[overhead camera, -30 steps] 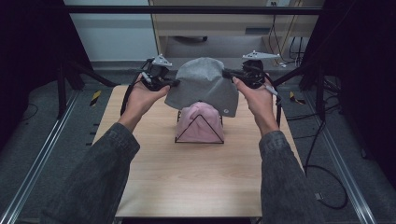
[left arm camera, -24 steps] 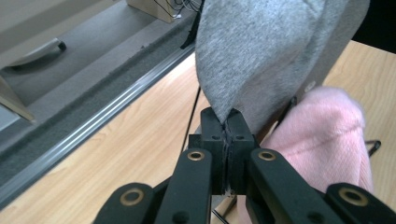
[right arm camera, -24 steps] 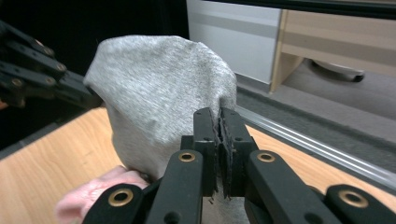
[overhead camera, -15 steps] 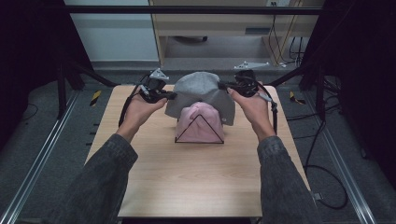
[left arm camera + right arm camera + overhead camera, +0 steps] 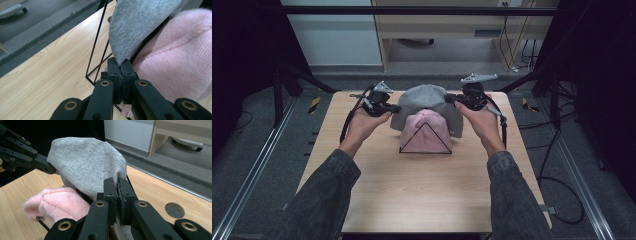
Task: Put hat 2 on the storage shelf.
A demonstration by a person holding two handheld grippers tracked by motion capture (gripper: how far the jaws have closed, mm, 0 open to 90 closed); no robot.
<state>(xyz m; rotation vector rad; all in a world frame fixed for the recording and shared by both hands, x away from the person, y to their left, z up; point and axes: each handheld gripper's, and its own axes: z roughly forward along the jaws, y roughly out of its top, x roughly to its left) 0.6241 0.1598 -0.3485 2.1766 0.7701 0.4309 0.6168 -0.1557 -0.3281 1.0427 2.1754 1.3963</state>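
Two hats sit toward the far edge of the surface (image 5: 422, 190), midway between its left and right edges. Nearest, a pink knit hat (image 5: 424, 131) covers a black wire stand (image 5: 425, 151). A grey hat (image 5: 424, 100) drapes over the pink one's far side. The left tool (image 5: 393, 108) pinches the grey hat's left hem with its jaws pressed together; the right tool (image 5: 453, 99) pinches the right hem likewise.

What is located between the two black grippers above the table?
The grey knitted hat is stretched between the left gripper and the right gripper; each clamps one edge. Below it sits a pink knitted hat on a black wire stand, in the high view.
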